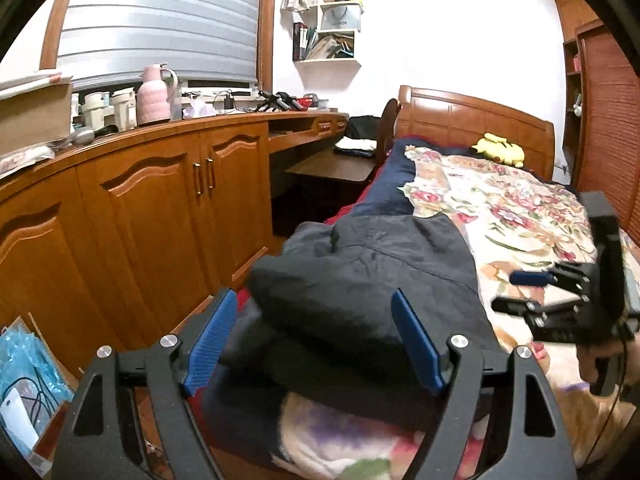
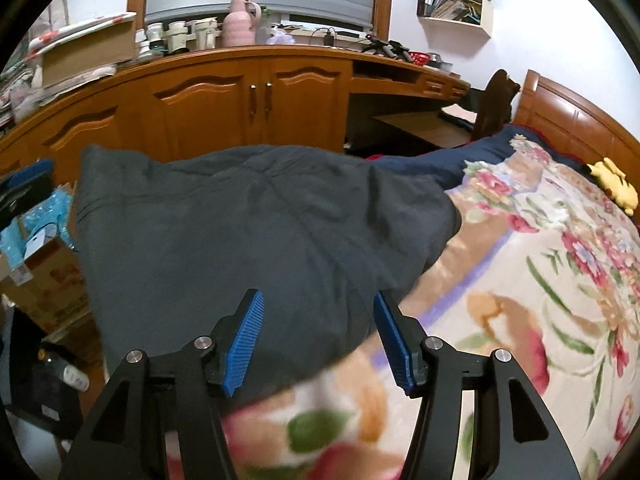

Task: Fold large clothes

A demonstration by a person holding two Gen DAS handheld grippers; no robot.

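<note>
we see a large dark grey garment (image 2: 240, 232) lying folded over on the bed's floral blanket (image 2: 540, 280), near the bed's edge beside the wooden cabinets. its fabric is thick and matte, bunched in soft layers, with a seam line and ribbed stitching visible across the top.

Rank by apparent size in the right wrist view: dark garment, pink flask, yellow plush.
1. Dark garment, by far the largest.
2. Yellow plush and pink flask look alike; distance differs, so unranked.
</note>
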